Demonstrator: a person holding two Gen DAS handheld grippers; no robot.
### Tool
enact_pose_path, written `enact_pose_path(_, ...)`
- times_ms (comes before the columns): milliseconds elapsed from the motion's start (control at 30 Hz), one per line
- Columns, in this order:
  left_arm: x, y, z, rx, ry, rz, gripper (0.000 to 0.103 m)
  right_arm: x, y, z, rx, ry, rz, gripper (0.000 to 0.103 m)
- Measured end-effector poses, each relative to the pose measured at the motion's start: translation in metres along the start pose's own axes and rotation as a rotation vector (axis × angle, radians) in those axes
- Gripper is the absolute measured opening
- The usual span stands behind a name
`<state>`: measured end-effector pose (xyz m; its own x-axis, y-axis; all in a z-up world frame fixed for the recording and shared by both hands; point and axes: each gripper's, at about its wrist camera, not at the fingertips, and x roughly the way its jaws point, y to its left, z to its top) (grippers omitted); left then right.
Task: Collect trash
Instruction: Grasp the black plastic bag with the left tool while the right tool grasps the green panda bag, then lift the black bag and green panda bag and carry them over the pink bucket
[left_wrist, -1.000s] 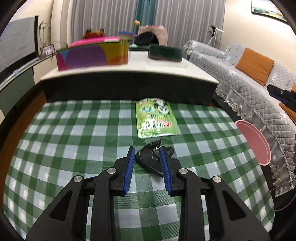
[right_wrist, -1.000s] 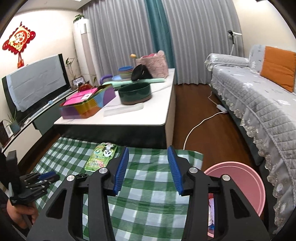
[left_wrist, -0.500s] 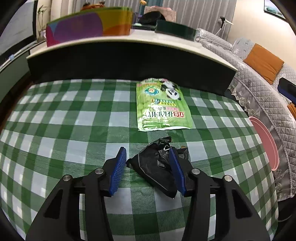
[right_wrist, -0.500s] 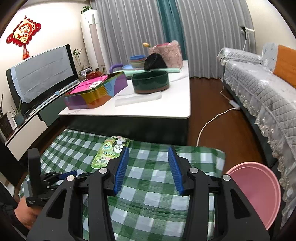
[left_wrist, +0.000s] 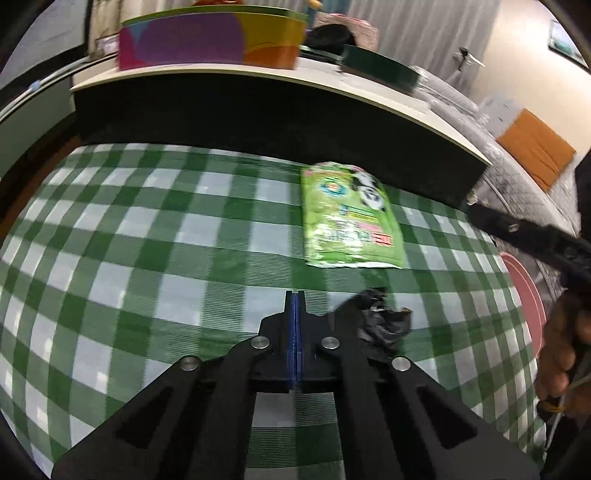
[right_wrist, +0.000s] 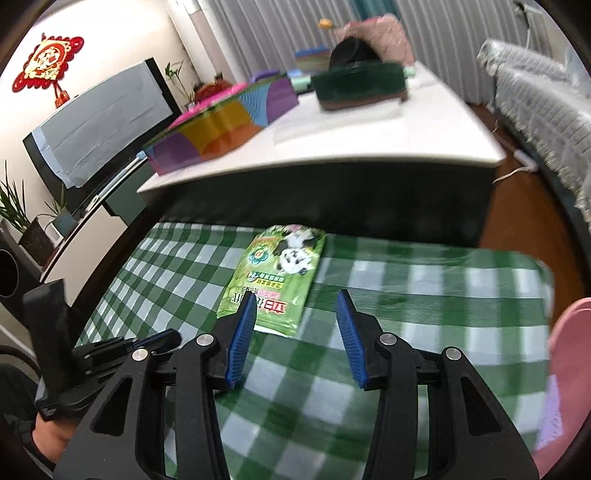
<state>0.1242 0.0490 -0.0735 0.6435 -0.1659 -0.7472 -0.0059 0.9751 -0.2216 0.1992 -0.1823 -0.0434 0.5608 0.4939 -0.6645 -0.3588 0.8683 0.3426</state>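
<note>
The left tool (left_wrist: 294, 295) is clenched tight, blue pads flush together with nothing between them — the crumpled black wrapper (left_wrist: 380, 325) sits just to its right on the green checked cloth (left_wrist: 147, 258), apparently outside the grip. The right tool (right_wrist: 295, 328) hangs released, jaws apart and empty, with the green panda snack packet (right_wrist: 280, 280) lying flat just ahead of its left finger. The pink bin (right_wrist: 569, 369) waits off to its right. We're in the pick-up step, I'd say — nothing is collected yet. Next, the left tool likely needs to reopen and straddle the wrapper; the right must come down over the packet's near edge.
</note>
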Motion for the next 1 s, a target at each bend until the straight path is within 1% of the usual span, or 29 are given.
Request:
enact_pose_path(167,-0.008,0.014,0.011,-0.05,-0.03,-0.022,0.0,0.049,-0.01,0.011,0.084,0.058,0.035,0.047)
enact_pose_path(233,-0.01,0.019,0.014,-0.071,-0.034,-0.028,0.0,0.067,-0.014,0.016,0.106,0.081,0.049,0.05)
enact_pose_path(267,-0.01,0.02,0.015,-0.074,-0.036,-0.027,0.0,0.072,-0.016,0.018,0.114,0.087,0.053,0.053)
enact_pose_path(333,-0.012,0.022,0.016,-0.079,-0.04,-0.028,0.0,0.086,-0.021,0.021,0.151,0.108,0.068,0.053)
enact_pose_path(467,-0.014,0.025,0.019,-0.084,-0.051,-0.036,0.0,0.097,-0.023,0.027,0.195,0.101,0.117,0.054)
enact_pose_path(500,-0.015,0.025,0.019,-0.085,-0.053,-0.039,0.0,0.099,-0.022,0.027,0.201,0.103,0.134,0.051)
enact_pose_path(567,-0.015,0.025,0.019,-0.084,-0.054,-0.046,0.0,0.104,-0.019,0.027,0.207,0.11,0.166,0.037)
enact_pose_path(600,-0.014,0.024,0.019,-0.083,-0.051,-0.054,0.0,0.106,-0.017,0.025,0.208,0.117,0.184,0.023)
enact_pose_path(633,-0.014,0.023,0.018,-0.08,-0.048,-0.061,0.0,0.107,-0.016,0.025,0.209,0.117,0.194,0.016)
enact_pose_path(800,-0.011,0.018,0.017,-0.067,-0.04,-0.087,0.0,0.092,-0.007,0.025,0.196,0.084,0.258,0.005)
enact_pose_path(933,-0.008,0.014,0.015,-0.058,-0.031,-0.113,0.0,0.065,-0.001,0.031,0.17,0.035,0.282,0.002)
enact_pose_path(1000,-0.005,0.01,0.013,-0.045,-0.023,-0.127,0.003,0.046,0.002,0.035,0.152,0.006,0.281,0.001)
